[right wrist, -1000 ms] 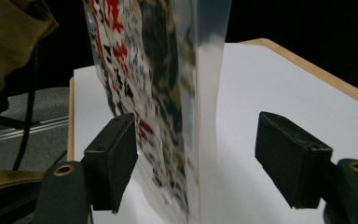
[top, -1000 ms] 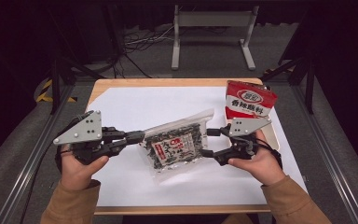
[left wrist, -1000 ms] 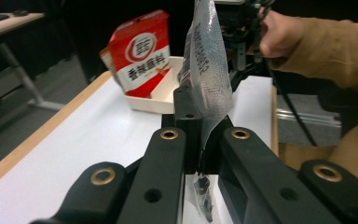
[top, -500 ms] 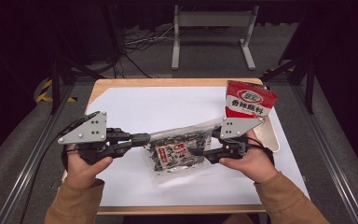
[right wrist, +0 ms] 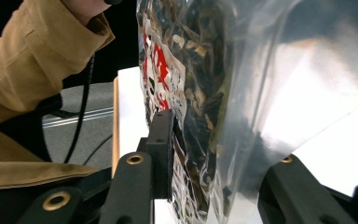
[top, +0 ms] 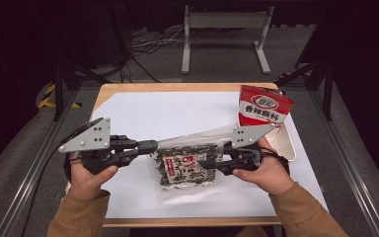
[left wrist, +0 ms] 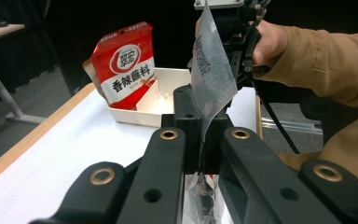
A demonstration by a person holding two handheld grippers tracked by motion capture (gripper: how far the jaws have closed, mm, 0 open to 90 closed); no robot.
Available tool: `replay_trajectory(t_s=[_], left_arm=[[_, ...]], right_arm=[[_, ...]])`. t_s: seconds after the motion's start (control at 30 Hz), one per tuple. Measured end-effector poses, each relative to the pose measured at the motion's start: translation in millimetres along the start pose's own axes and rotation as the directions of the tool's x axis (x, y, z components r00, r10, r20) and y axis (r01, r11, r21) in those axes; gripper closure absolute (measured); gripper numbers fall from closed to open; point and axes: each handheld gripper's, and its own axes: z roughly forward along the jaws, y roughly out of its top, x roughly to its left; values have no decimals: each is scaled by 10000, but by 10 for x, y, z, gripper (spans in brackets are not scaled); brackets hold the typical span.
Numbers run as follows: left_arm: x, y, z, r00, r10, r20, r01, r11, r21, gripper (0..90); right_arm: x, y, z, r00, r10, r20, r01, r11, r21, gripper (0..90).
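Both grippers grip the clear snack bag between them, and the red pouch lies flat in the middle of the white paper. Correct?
Not quite. The red pouch stands upright in the white tray at the table's far right, as the high view shows. The left gripper and right gripper do grip the clear snack bag.

Table stock, counted
Grippers: 2. Clear snack bag (top: 187, 165): 1. Red pouch (top: 262, 104): 1. White tray (left wrist: 168, 100): 1.

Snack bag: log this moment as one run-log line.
left gripper: shut on snack bag | right gripper: shut on snack bag | bag: held between both above table | red pouch: in white tray
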Motion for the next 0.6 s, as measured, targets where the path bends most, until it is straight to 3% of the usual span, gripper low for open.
replay_trajectory(t_s=[0.2,0.47,0.6], left_arm=[[16,-23,0,9999,-156,-51,156,9999,-59,890],[38,-48,-15,9991,-402,-133,398,9987,-305,876],[41,-58,-5,9980,-605,-166,599,9976,-358,796]], right_arm=[[26,-5,-13,9994,183,-282,-179,9998,123,707],[70,16,-42,9985,54,-553,-48,9999,114,752],[95,31,-75,9989,-98,-451,104,9999,121,756]])
